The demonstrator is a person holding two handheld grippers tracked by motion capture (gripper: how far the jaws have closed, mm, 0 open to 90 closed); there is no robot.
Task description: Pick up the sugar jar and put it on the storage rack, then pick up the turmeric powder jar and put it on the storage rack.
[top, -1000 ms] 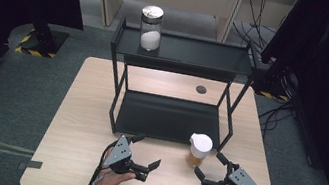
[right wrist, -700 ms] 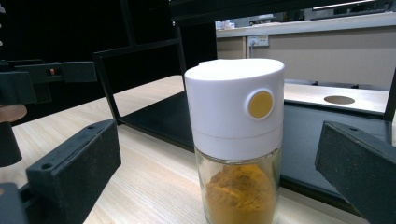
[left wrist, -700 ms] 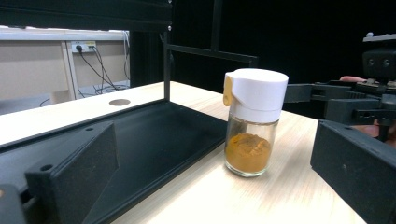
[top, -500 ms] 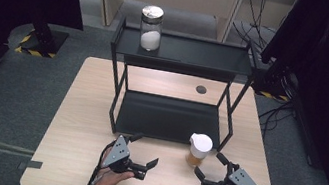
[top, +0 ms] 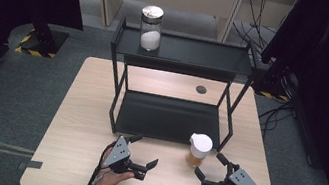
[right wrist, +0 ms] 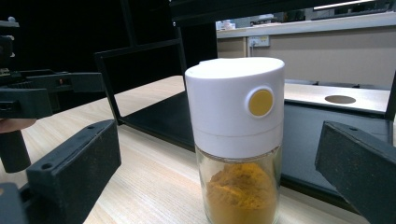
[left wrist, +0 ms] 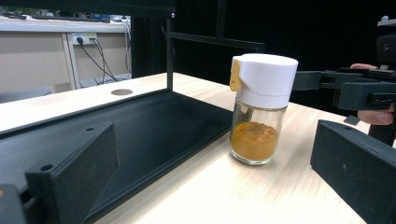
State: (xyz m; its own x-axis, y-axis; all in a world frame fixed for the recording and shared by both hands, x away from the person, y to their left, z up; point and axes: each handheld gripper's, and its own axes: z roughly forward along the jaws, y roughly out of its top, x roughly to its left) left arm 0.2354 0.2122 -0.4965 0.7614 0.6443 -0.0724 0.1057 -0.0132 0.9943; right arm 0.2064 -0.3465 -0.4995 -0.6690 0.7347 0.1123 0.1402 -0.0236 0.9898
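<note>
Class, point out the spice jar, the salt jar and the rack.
spice jar [right wrist: 235,112], right gripper view, white cap.
salt jar [top: 150,32], high view, glass side.
rack [top: 199,55], high view, top shelf.

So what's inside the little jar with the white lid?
Orange powder fills about the bottom half of the jar, seen through the clear glass. The white lid hides whatever is up inside the top part.

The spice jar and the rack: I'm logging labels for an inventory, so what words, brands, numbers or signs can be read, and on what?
None can be read.
Spice jar: white cap with a plain yellow button, no print; glass unlabelled.
Jar of white powder on the rack: no label visible.
Grippers, left and right: no markings legible.
</note>
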